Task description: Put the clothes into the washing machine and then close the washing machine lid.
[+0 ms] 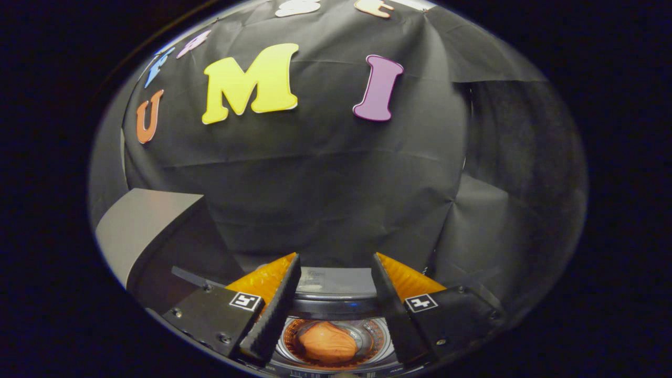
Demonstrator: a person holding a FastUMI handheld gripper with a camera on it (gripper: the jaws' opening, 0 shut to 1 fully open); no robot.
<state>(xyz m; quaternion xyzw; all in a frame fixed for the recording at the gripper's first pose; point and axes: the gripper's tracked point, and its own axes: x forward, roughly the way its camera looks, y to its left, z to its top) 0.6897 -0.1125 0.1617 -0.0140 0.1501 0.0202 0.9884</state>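
One garment: orange clothes lie bunched in the washing machine drum, below the gripper.
Jaws: apart, holding nothing.
Lid: raised beside; push it down squarely.

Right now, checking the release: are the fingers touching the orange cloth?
Apart. Gripper view: fingers open above the drum, orange cloth lying below between them.

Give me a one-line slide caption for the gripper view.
Open gripper poised above the washing machine, an orange garment already lying in its drum, lid raised beside it.
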